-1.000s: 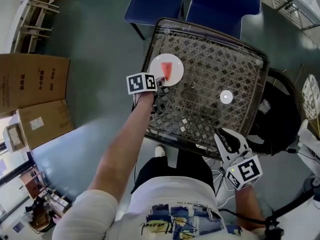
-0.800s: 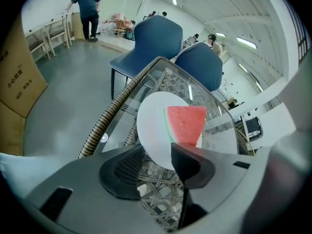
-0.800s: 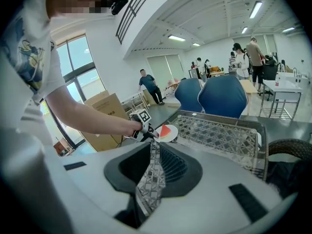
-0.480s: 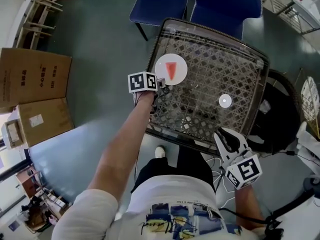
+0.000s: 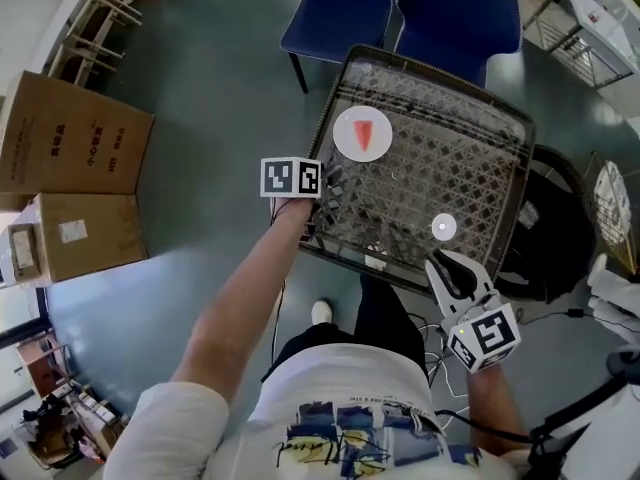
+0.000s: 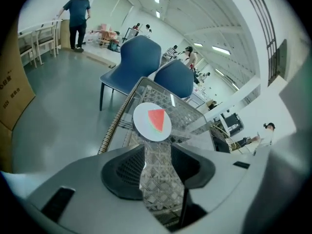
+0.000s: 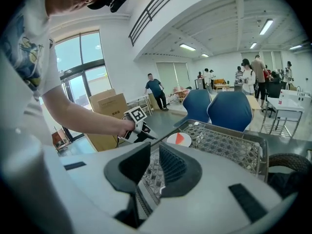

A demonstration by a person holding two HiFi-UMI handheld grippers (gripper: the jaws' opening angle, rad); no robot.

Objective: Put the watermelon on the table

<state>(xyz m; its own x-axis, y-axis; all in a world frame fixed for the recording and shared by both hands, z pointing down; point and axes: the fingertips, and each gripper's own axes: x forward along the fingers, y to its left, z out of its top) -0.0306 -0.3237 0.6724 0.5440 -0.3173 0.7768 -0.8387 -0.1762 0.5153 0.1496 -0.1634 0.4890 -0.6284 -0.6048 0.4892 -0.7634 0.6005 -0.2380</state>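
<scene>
A red wedge of watermelon lies on a white plate at the far left of the lattice-topped table. My left gripper hangs above the table's left edge, nearer than the plate and apart from it. In the left gripper view the plate and the watermelon sit beyond the left gripper, whose jaws stand open and empty. My right gripper is at the table's near edge. In its own view the right gripper shows a narrow gap with nothing in it.
A small white disc lies on the table near the right gripper. Two blue chairs stand behind the table. Cardboard boxes are on the floor at the left and a black wheeled object at the right. People stand far off.
My left gripper has drawn back from the plate's edge toward the near left of the table and risen. The plate with the watermelon stays on the table. The right gripper has shifted a little.
</scene>
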